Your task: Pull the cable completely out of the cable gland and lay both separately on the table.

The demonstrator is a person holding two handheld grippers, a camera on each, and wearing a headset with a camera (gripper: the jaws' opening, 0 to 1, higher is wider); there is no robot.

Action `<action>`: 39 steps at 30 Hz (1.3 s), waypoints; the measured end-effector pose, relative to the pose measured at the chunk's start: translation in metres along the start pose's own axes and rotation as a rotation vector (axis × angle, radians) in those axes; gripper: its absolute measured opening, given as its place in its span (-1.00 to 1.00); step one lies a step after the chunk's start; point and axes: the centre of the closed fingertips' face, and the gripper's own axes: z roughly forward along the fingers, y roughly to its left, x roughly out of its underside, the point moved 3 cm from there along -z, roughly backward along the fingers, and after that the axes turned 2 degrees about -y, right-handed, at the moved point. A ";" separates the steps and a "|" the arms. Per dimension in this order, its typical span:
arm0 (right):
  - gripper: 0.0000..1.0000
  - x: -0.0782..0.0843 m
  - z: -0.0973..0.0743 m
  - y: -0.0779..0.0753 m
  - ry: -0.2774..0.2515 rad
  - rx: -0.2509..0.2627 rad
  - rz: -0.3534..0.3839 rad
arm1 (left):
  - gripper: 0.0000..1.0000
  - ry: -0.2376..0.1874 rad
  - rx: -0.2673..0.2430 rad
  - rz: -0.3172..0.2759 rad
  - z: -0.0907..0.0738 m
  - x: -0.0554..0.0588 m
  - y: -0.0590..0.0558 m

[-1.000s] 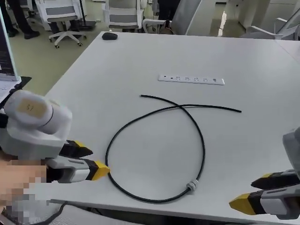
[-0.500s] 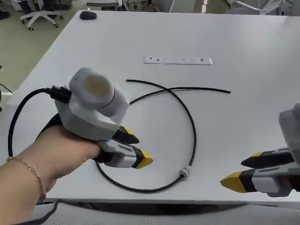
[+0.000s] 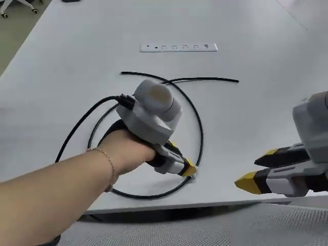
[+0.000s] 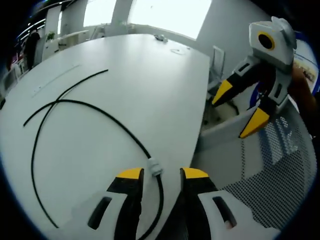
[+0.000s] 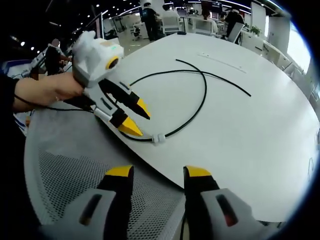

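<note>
At the lower right of the head view, the right gripper [image 3: 254,170] is being held off the near edge of the desk [image 3: 256,77], its jaws parted and nothing being gripped. In the lower middle, the left gripper [image 3: 183,161] is being held by a hand [image 3: 128,151] low over the desk edge, also released. In the left gripper view the cable gland [image 4: 154,165] is lying just between the parted yellow tips, with no contact being shown. In the right gripper view the gland is lying at the centre, close by the left gripper's tips. The black cable [image 3: 201,128] is running through the gland and is being left in a wide loop, its ends crossing toward the upper middle. Beyond them, a white power strip [image 3: 179,47] is lying near the top.
</note>
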 end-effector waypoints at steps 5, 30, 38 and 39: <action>-0.18 0.000 -0.003 0.000 -0.008 0.004 0.001 | -0.42 0.052 -0.036 0.025 0.023 0.012 0.005; -0.26 0.004 -0.025 -0.010 -0.033 0.027 0.027 | -0.64 0.144 -0.013 0.181 0.012 0.020 0.012; -0.30 -0.012 -0.011 0.000 -0.033 -0.071 -0.043 | -0.65 0.102 0.030 0.208 -0.020 0.006 0.002; -0.29 -0.015 -0.009 0.001 -0.030 -0.079 -0.061 | -0.65 0.099 0.034 0.210 -0.023 0.005 0.001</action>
